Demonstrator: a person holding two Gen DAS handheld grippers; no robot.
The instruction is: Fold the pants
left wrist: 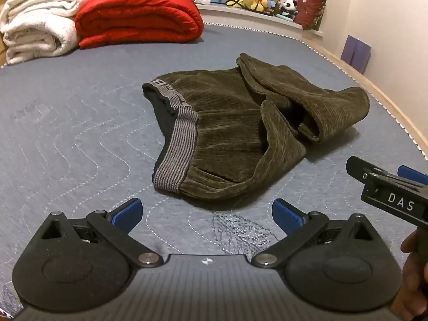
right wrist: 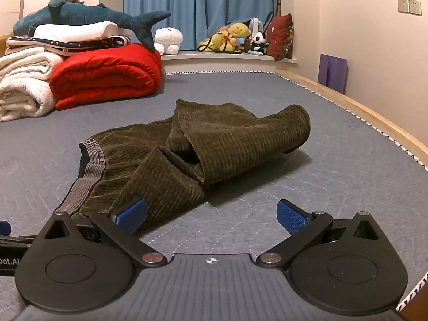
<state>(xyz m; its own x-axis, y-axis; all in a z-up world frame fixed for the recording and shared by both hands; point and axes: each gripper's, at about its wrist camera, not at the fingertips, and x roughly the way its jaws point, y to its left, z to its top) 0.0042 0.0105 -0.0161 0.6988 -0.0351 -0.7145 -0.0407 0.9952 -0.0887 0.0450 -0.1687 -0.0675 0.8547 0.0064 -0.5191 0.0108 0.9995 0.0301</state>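
Since the pants [left wrist: 235, 133] lay bunched on the bed [left wrist: 80, 123], both grippers, left gripper [left wrist: 207, 214] and right gripper [right wrist: 211, 215], hovered with jaws apart, empty, probably lining up a grab.

Left gripper [left wrist: 207, 215] low, level, jaws spread wide, nothing between pads. Right gripper [right wrist: 211, 216] same: wide, holding nothing, sitting just right of left, hand [left wrist: 413, 275] on its handle.
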